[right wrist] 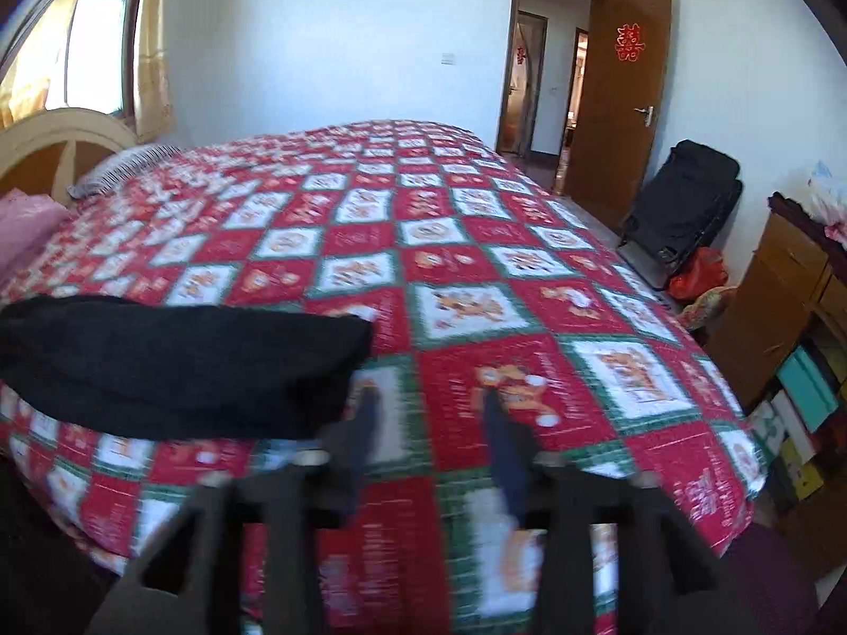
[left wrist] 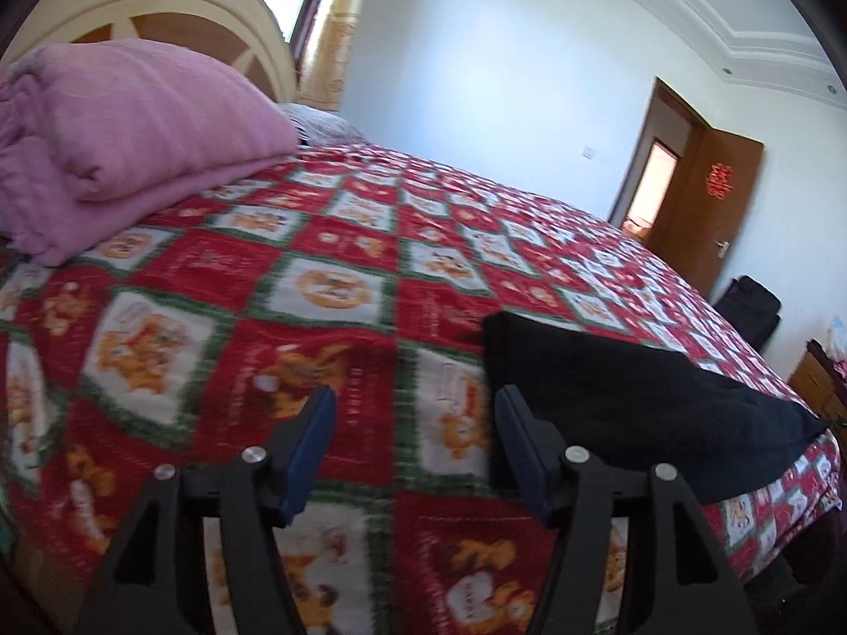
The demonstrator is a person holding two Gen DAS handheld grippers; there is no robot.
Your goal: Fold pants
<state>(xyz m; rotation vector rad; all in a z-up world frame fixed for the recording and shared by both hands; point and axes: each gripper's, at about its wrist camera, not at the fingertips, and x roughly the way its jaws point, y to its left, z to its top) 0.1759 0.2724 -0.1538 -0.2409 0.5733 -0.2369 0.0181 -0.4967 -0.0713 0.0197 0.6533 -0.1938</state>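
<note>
The black pants (left wrist: 635, 402) lie folded into a compact bundle on the red, white and green patterned bedspread (left wrist: 317, 291), near the bed's front edge. In the right wrist view the pants (right wrist: 180, 365) lie at the left. My left gripper (left wrist: 415, 402) is open and empty, just left of the bundle, with its right finger close to the pants' edge. My right gripper (right wrist: 431, 402) is open and empty, just right of the bundle, above the bedspread (right wrist: 476, 243). The right wrist view is blurred by motion.
A folded pink blanket (left wrist: 122, 143) lies at the head of the bed by the cream headboard (left wrist: 174, 5). A striped pillow (right wrist: 122, 164) lies further back. A black bag (right wrist: 683, 201), a wooden cabinet (right wrist: 783, 291) and an open door (right wrist: 614, 100) stand at the right.
</note>
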